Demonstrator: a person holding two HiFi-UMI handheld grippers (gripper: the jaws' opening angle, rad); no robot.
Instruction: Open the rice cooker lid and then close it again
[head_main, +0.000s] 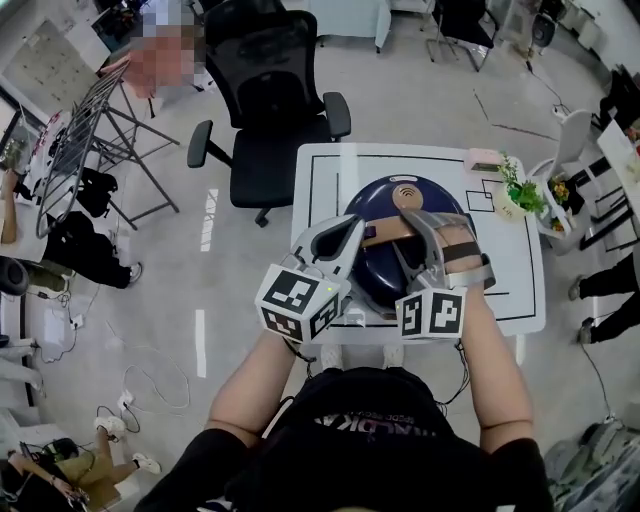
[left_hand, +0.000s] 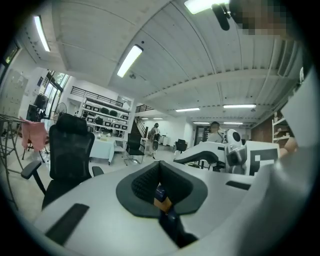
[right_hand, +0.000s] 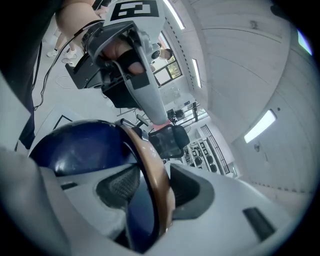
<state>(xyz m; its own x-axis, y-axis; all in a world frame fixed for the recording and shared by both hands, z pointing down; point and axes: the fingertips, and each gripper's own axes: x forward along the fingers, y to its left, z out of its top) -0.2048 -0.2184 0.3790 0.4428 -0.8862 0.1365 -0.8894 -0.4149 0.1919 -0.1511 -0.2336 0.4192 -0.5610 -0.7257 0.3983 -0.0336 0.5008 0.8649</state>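
Glossy rice cooker lid (head_main: 440, 200), smooth handle (right_hand: 152, 170), matt jaws

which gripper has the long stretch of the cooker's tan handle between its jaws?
The right gripper: the handle arcs lengthwise through its jaws. The left gripper pinches only a small tan-and-blue tip of it.

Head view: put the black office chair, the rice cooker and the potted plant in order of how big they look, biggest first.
1. Black office chair: largest.
2. Rice cooker: smaller, though it is partly covered, so its full outline is unsure.
3. Potted plant: clearly smallest.
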